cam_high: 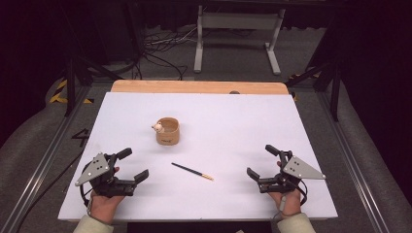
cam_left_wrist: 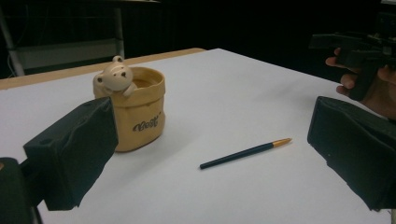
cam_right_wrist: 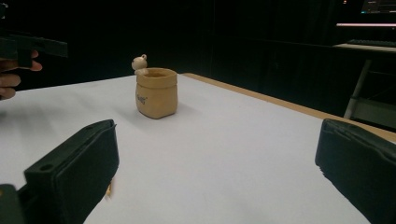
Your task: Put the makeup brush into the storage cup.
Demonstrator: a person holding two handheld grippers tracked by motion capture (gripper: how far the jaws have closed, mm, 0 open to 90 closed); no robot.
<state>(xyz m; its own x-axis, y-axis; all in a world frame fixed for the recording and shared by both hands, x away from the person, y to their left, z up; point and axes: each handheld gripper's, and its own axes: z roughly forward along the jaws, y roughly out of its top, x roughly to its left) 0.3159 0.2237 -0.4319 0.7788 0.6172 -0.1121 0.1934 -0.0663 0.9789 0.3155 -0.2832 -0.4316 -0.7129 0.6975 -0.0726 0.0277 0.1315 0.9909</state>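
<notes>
Looking at it, both grippers, left (cam_high: 130,166) and right (cam_high: 261,162), sat wide apart, holding nothing. Pencil (cam_high: 192,171) lay flat btwn them, near the bear cup (cam_high: 168,131). Thin and prob round, so it could've rolled or slipped when pinched.

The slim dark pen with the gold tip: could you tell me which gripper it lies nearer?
The right gripper; the pen's gold tip points toward it, while the left gripper sits slightly farther off.
</notes>
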